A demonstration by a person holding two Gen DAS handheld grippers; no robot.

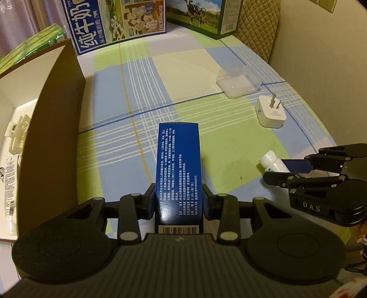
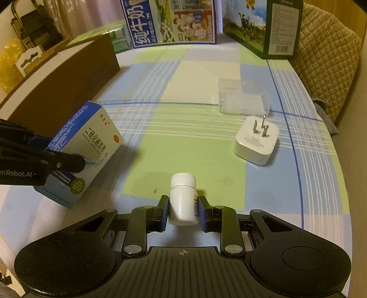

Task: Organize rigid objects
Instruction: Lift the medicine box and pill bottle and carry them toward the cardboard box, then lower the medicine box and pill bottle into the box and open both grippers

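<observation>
My left gripper (image 1: 179, 201) is shut on a blue medicine box (image 1: 179, 169), held above the checked tablecloth; the box also shows in the right wrist view (image 2: 84, 149). My right gripper (image 2: 183, 211) is shut on a white pill bottle (image 2: 183, 197), which also shows at the right in the left wrist view (image 1: 273, 164). A white plug adapter (image 2: 257, 144) lies prongs up on the cloth, also seen from the left wrist (image 1: 271, 112). A clear plastic box (image 2: 243, 97) lies behind it.
An open brown cardboard box (image 1: 55, 114) with items inside stands at the left. Milk cartons (image 2: 172, 20) and a green carton (image 2: 270, 27) stand at the back. A quilted chair back (image 2: 328, 57) is at the right.
</observation>
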